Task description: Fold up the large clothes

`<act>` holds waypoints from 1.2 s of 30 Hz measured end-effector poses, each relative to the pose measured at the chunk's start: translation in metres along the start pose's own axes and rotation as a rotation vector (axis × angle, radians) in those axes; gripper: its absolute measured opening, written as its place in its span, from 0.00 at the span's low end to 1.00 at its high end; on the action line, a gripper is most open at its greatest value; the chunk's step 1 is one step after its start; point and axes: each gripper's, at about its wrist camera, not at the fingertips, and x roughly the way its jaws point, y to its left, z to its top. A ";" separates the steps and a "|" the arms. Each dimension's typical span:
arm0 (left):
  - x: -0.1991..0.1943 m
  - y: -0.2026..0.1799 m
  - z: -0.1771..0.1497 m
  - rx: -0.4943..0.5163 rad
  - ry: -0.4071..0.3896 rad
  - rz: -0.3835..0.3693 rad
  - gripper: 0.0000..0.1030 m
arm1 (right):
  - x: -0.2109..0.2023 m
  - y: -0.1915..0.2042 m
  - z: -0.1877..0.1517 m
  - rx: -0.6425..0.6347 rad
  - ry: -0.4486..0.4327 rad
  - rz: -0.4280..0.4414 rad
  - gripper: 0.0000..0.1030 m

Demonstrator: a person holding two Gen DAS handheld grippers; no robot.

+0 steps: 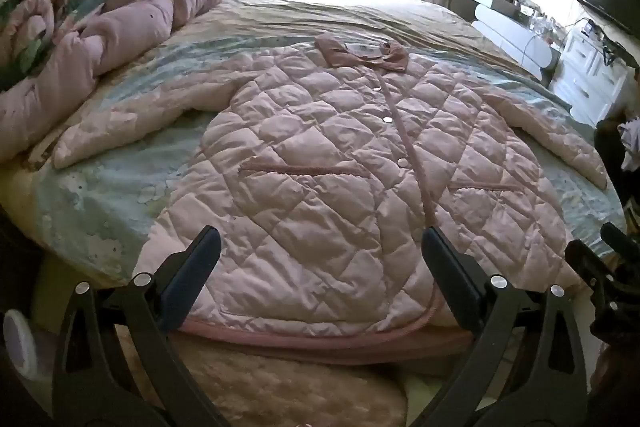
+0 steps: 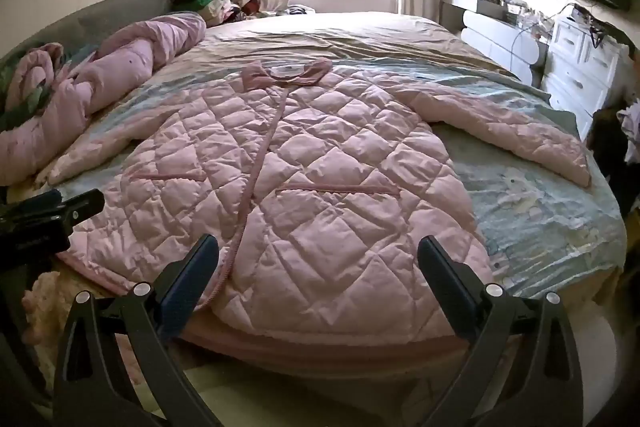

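On the bed (image 1: 120,195), a pink quilted coat (image 1: 340,167) lies spread flat.

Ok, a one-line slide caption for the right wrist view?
Open right gripper hovers over the hem of a pink quilted coat spread flat, sleeves out, on the bed.

Quilted pink coat (image 1: 340,163) of slightly glossy cloth, on a bed sheet (image 2: 540,219) of smooth printed cloth

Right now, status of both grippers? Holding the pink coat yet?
Left gripper: open, holding nothing, fingers above the quilted pink coat.
Right gripper: open, holding nothing, above the coat's hem.
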 end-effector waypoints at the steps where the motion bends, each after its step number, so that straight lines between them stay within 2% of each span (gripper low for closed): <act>1: 0.000 0.000 0.000 0.004 -0.004 0.001 0.91 | 0.000 -0.001 0.001 -0.002 -0.002 -0.005 0.96; 36: -0.002 -0.001 0.000 0.006 -0.020 0.007 0.91 | -0.001 0.002 -0.002 0.013 0.008 0.000 0.96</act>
